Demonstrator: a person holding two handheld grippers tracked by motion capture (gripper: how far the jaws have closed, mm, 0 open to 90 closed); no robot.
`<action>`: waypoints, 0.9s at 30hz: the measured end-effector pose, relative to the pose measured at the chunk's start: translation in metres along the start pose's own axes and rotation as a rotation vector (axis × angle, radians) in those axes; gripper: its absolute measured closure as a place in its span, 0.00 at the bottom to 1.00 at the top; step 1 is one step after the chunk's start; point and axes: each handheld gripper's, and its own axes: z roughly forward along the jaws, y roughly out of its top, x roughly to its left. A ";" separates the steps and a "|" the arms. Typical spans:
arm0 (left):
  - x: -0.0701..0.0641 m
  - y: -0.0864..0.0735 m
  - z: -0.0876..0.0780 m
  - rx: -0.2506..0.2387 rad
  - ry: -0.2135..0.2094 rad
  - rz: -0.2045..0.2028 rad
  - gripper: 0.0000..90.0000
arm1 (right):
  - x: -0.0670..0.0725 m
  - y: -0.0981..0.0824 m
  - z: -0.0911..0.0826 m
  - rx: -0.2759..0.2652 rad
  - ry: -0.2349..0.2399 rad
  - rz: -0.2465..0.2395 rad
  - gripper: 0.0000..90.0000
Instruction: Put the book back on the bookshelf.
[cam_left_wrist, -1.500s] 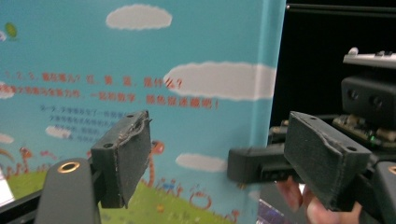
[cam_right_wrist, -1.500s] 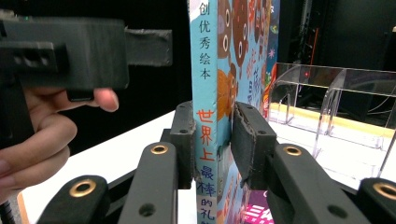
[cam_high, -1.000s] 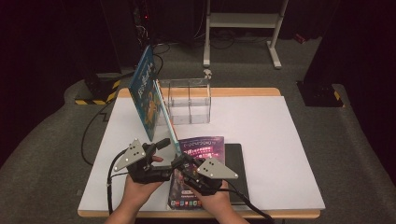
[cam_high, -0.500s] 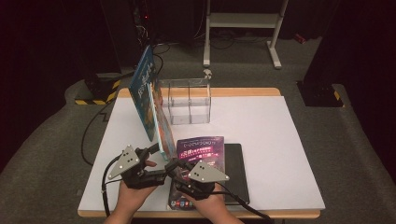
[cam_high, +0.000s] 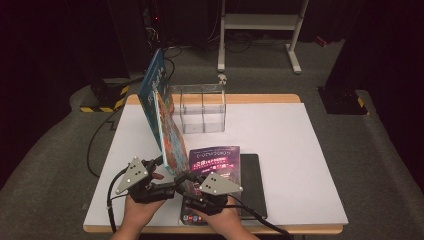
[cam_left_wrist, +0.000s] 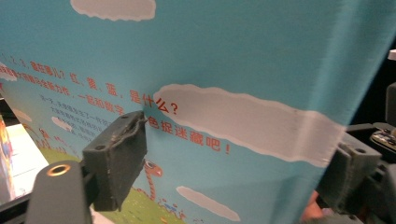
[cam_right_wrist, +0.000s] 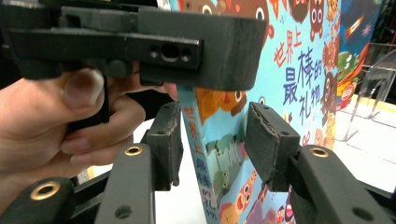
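Okay, high view: your left claw (cam_high: 165, 165) has the picture book (cam_high: 161, 115) by its near bottom corner, propped upright and leaning left over the surface (cam_high: 280, 150). Your right claw (cam_high: 189, 177) sits just beside it at the same corner. The clear holder (cam_high: 202, 107) is behind the book, and a purple book (cam_high: 217, 160) lies flat on a dark one (cam_high: 252, 185) near your right hand.

Left claw view: the blue back cover is right up against the camera, with one pad on the cover and the other out at its edge. I read that as a firm clamp, and it's the grip carrying the book.

Right claw view: the jaws have just been opening. The spine stands between the pads (cam_right_wrist: 268, 140) with a gap on each side, so nothing is squeezed there.

How to do it well: I'd say you're mid hand-off, so let the left do all the holding before the right backs straight off the spine without clipping it.

Watch out: a tall book held by one corner probably wants to swing, so keep it upright and move slowly toward the holder.
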 end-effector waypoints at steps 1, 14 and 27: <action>0.000 0.000 0.000 0.001 0.006 0.009 0.21 | 0.000 0.000 0.000 0.006 0.003 -0.001 0.60; 0.000 -0.003 0.003 -0.003 0.042 0.049 0.17 | -0.001 -0.001 0.002 0.043 0.028 -0.014 0.57; 0.001 -0.003 0.001 -0.002 0.053 0.055 0.17 | -0.002 -0.004 0.001 0.078 0.047 -0.014 0.51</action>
